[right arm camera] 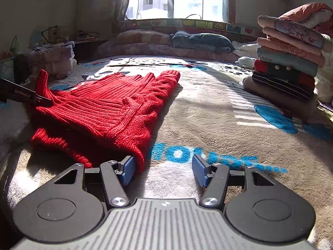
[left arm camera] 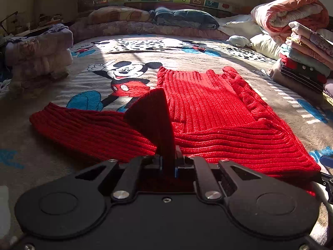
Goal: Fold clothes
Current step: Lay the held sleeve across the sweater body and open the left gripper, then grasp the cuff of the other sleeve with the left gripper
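Observation:
A red ribbed knit sweater [left arm camera: 208, 108] lies flat on the cartoon-print blanket [left arm camera: 100, 66], one sleeve stretched to the left. My left gripper [left arm camera: 169, 162] is shut on a fold of the sweater, which stands up as a red flap between its fingers. In the right wrist view the same sweater [right arm camera: 108, 108] lies at the left, and my right gripper [right arm camera: 163, 169] is open just off its near corner, the left blue pad [right arm camera: 127, 169] touching the knit edge. The left gripper [right arm camera: 44, 101] shows at the far left, pinching the sweater.
A tall stack of folded clothes [right arm camera: 291, 62] stands on the right of the bed, with a rolled orange quilt [left arm camera: 291, 12] behind it. Another folded pile [left arm camera: 39, 50] sits at the left. Pillows [left arm camera: 183, 17] and a window lie at the far end.

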